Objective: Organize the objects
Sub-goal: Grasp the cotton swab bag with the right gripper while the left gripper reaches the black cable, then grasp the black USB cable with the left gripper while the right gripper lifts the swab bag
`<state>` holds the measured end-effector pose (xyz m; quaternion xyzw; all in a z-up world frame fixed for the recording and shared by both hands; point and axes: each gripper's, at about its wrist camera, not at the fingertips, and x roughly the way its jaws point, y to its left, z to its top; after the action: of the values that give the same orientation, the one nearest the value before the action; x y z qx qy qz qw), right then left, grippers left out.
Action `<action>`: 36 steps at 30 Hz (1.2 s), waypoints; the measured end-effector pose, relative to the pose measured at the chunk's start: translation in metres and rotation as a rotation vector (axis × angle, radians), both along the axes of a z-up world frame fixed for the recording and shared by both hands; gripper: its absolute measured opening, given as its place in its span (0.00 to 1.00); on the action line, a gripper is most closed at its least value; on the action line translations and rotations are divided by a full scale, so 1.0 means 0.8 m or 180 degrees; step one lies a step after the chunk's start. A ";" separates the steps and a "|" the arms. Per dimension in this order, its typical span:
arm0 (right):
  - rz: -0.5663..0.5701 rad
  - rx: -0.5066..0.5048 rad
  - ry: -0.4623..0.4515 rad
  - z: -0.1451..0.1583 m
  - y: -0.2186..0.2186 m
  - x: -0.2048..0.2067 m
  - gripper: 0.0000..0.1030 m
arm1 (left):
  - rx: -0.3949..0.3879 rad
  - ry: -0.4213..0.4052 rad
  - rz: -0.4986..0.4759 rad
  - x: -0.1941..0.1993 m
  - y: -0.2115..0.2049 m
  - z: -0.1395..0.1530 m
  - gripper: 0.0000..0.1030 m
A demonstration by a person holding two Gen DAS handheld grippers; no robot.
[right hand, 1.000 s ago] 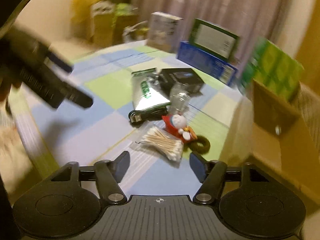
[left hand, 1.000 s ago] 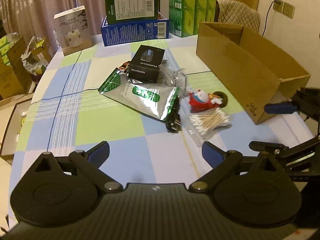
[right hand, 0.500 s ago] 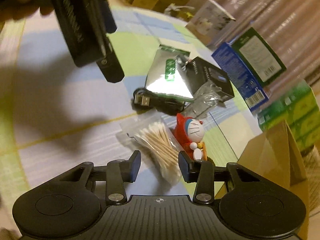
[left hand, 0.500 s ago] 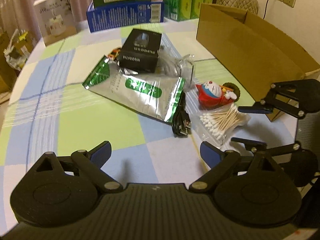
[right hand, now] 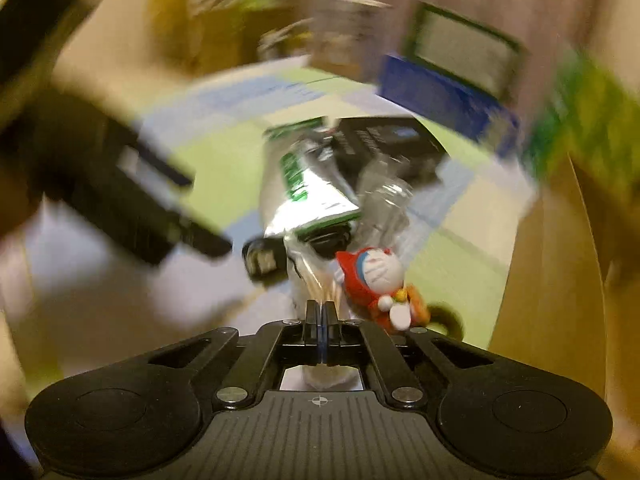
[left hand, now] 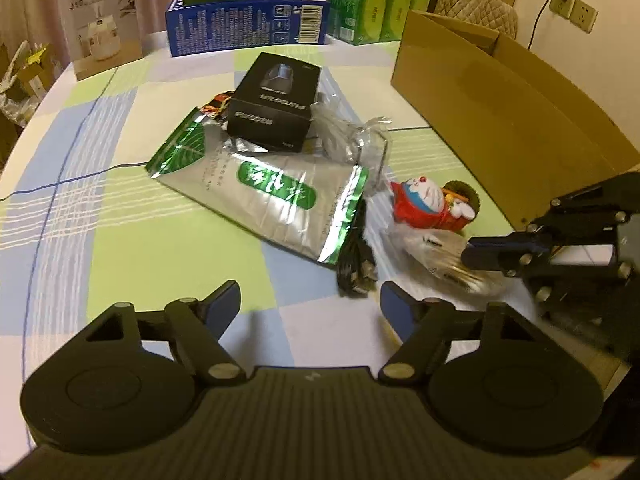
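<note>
My right gripper (right hand: 321, 312) is shut on the clear bag of cotton swabs (right hand: 306, 280); the left wrist view shows this gripper (left hand: 486, 254) at the right, gripping the blurred bag (left hand: 436, 256). Beside the bag sits a red and blue cat figurine (left hand: 428, 200) (right hand: 374, 280). My left gripper (left hand: 310, 304) hangs open above the checked tablecloth, nothing between its fingers. Ahead of it lie a black USB cable (left hand: 354, 264), a silver-green pouch (left hand: 260, 188), a black box (left hand: 276, 100) and crumpled clear plastic (left hand: 352, 136). An open cardboard box (left hand: 500, 120) stands to the right.
At the table's far edge stand a white carton (left hand: 102, 20), a blue box (left hand: 248, 24) with a green box on top, and green packs (left hand: 376, 4). A padded chair (left hand: 476, 12) and wall sockets (left hand: 572, 12) are behind. The right wrist view is motion-blurred.
My right gripper closed from open onto the cotton swab bag, which now looks blurred and shifted. My left gripper came closer to the pile of objects, staying open.
</note>
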<state>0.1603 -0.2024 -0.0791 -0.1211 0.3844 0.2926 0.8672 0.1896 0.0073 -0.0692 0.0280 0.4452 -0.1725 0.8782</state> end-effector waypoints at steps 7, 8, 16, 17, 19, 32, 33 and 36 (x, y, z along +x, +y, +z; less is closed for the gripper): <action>-0.0478 0.0477 0.0435 0.011 -0.030 0.025 0.00 | -0.0072 -0.0005 -0.0119 0.014 -0.026 -0.008 0.59; -0.0509 0.0504 0.0495 0.010 -0.031 0.029 0.00 | -0.0068 0.0005 -0.0136 0.017 -0.030 -0.010 0.57; -0.0565 0.0524 0.0505 0.006 -0.040 0.022 0.00 | 0.0024 0.0141 -0.0213 0.036 -0.049 -0.030 0.25; -0.0564 0.0535 0.0509 0.007 -0.041 0.019 0.00 | 0.0040 0.0150 -0.0213 0.035 -0.049 -0.030 0.23; -0.0552 0.0558 0.0520 0.008 -0.042 0.018 0.00 | 0.0028 0.0188 -0.0185 0.032 -0.046 -0.030 0.21; -0.0874 0.0956 0.1018 0.004 -0.064 -0.040 0.00 | -0.0027 0.0341 0.0006 -0.073 -0.022 -0.008 0.20; -0.0878 0.0951 0.1015 0.002 -0.063 -0.042 0.00 | -0.0039 0.0375 0.0008 -0.076 -0.020 -0.011 0.20; -0.0803 0.0875 0.0938 0.005 -0.060 -0.051 0.16 | -0.0020 0.0369 0.0018 -0.079 -0.019 -0.012 0.21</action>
<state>0.1192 -0.2508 -0.0748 0.0912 0.4754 0.2460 0.8397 0.1267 -0.0080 -0.0790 0.0139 0.4948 -0.1728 0.8515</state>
